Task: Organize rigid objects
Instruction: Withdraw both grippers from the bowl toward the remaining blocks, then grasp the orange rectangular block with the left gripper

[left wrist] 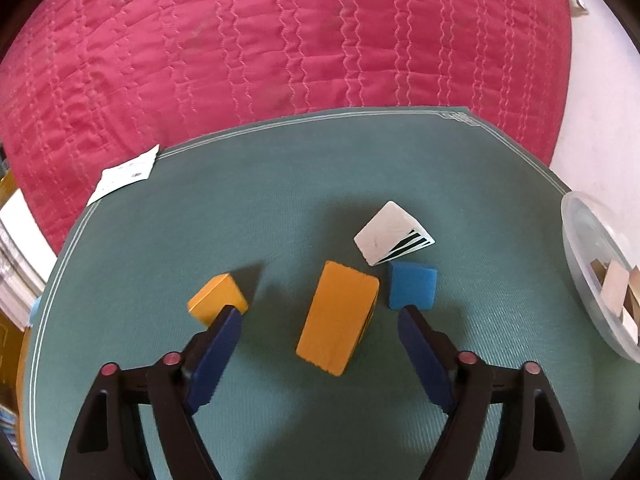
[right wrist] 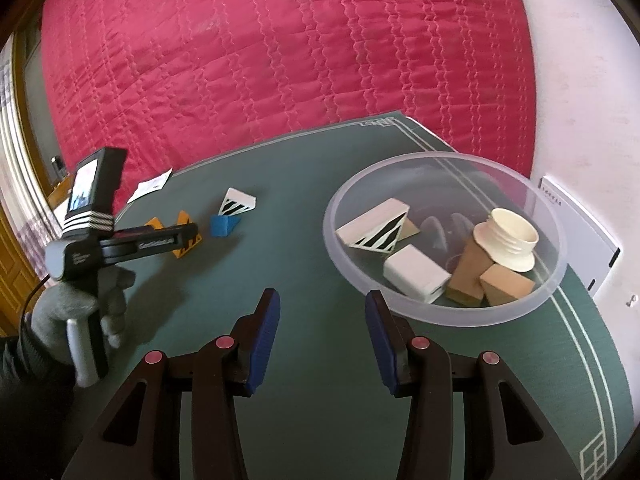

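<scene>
the left tool (left wrist: 320,312) is spread wide above the big orange block (left wrist: 338,316), and the right tool (right wrist: 322,300) gapes empty beside the clear bowl (right wrist: 532,308).

Green woven-textured mat surface (left wrist: 280,200) looked matt, finely ribbed. Pink quilted bedspread (left wrist: 240,40) was satin-sheen cloth with wavy stitching. Large yellow rectangular block (left wrist: 338,316) looked matt, ridged plastic; blue foam-like block (left wrist: 412,286) matt, slightly porous. Translucent frosted plastic bowl (right wrist: 540,304) was smooth. Tan blocks (right wrist: 506,286) inside looked like matt wood. Cream threaded cap (right wrist: 508,244) was smooth plastic. Gripper pads (right wrist: 264,344) were blue, textured rubber.
</scene>
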